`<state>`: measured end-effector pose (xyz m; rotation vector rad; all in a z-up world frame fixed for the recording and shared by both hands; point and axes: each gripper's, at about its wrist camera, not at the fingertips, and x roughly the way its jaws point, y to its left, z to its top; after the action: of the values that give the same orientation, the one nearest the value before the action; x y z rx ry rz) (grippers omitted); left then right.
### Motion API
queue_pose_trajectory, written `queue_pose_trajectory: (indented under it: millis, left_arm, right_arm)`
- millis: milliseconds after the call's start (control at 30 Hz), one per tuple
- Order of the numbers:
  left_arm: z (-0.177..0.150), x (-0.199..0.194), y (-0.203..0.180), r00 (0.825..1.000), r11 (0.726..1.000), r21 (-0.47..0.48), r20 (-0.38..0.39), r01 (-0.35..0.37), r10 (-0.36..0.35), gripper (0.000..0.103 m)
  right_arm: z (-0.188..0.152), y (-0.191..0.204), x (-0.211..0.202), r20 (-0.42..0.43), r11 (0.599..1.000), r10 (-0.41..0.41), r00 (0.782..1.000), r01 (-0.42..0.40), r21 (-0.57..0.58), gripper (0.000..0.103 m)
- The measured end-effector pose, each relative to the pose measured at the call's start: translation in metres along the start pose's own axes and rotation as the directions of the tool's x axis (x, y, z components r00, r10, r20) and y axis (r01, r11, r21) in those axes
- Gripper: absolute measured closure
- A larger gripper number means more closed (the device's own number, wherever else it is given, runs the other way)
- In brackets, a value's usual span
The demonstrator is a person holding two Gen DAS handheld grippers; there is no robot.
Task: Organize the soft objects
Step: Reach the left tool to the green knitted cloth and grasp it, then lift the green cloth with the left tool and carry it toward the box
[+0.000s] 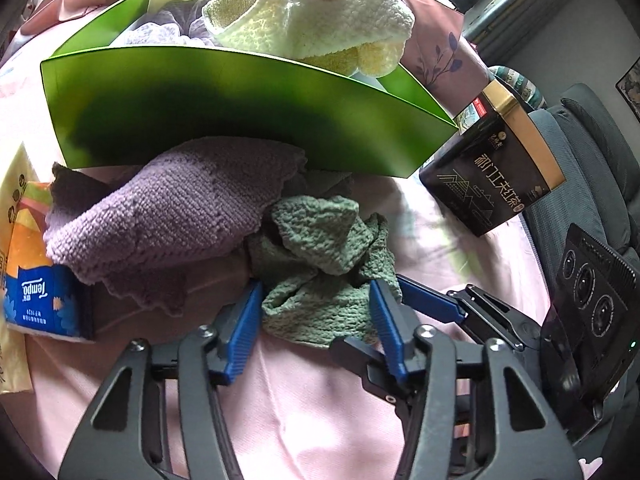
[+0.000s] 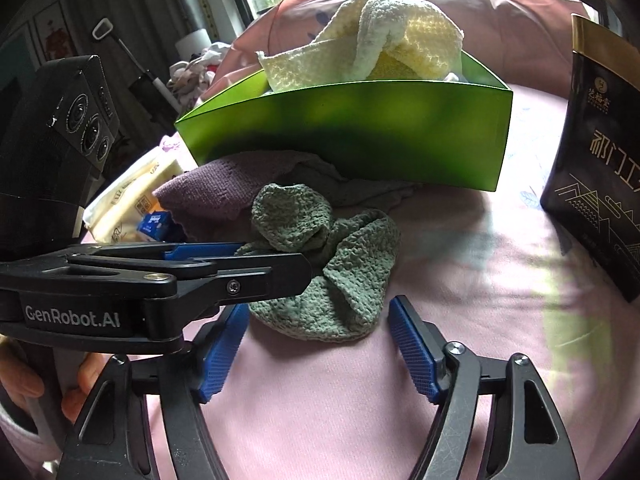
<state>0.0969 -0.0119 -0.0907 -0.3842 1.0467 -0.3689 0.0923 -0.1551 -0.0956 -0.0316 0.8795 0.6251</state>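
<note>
A crumpled green cloth (image 1: pixel 320 240) lies on the pink bedsheet (image 1: pixel 320 400) in front of a green box (image 1: pixel 240 120). My left gripper (image 1: pixel 316 286) has its blue pads against both sides of the cloth's near part, closed on it. In the right wrist view the same green cloth (image 2: pixel 328 264) sits just ahead of my right gripper (image 2: pixel 320 306), whose pads stand apart from it, open. The left gripper's fingers (image 2: pixel 248 264) reach in from the left over the cloth. A purple cloth (image 1: pixel 172 208) lies left of it, against the box. A yellow towel (image 1: pixel 312 12) is heaped in the box.
A black and gold tea box (image 1: pixel 492 168) stands to the right on the bed. A blue and orange tissue pack (image 1: pixel 40 292) and a pale bag (image 2: pixel 132 188) lie at the left. The green box (image 2: pixel 360 132) holds other cloths. A dark chair (image 1: pixel 592 152) is beyond the bed's right edge.
</note>
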Motion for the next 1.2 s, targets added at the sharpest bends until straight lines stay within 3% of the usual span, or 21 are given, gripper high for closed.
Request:
queue_pose_trajectory:
  millis: [67, 133, 233, 433, 667, 967, 1200]
  left_arm:
    - [0.000, 0.002, -0.001, 1.000, 1.000, 0.004, -0.008, -0.009, 0.009, 0.064]
    - [-0.001, 0.002, -0.003, 1.000, 1.000, 0.008, -0.004, -0.008, 0.008, 0.067]
    - [-0.001, 0.003, -0.006, 1.000, 1.000, 0.005, -0.015, 0.008, -0.008, 0.090]
    - [-0.009, -0.008, -0.019, 1.000, 0.999, 0.032, -0.014, 0.002, -0.002, 0.091]
    - [-0.016, -0.040, -0.042, 0.999, 0.995, 0.094, 0.047, -0.026, 0.022, 0.091]
    - [-0.031, -0.079, -0.080, 0.987, 0.975, 0.197, 0.140, -0.108, 0.081, 0.091]
    - [-0.041, -0.093, -0.092, 0.978, 0.963, 0.220, 0.167, -0.158, 0.122, 0.090]
  right_arm:
    - [0.000, -0.001, 0.001, 0.001, 1.000, -0.010, 1.000, 0.010, 0.003, 0.047]
    - [0.000, -0.003, 0.002, -0.006, 0.999, -0.032, 0.999, 0.032, 0.017, 0.066]
    - [0.000, -0.005, -0.001, -0.006, 0.999, -0.019, 1.000, 0.019, 0.033, 0.081]
    - [-0.005, 0.002, -0.016, 0.005, 1.000, -0.027, 1.000, 0.027, 0.014, 0.083]
    - [-0.007, 0.018, -0.052, 0.080, 0.998, -0.051, 0.996, 0.054, -0.033, 0.083]
    - [-0.018, 0.033, -0.101, 0.175, 0.995, -0.059, 0.983, 0.071, -0.064, 0.083]
    - [-0.021, 0.041, -0.120, 0.216, 0.995, -0.061, 0.974, 0.078, -0.070, 0.083]
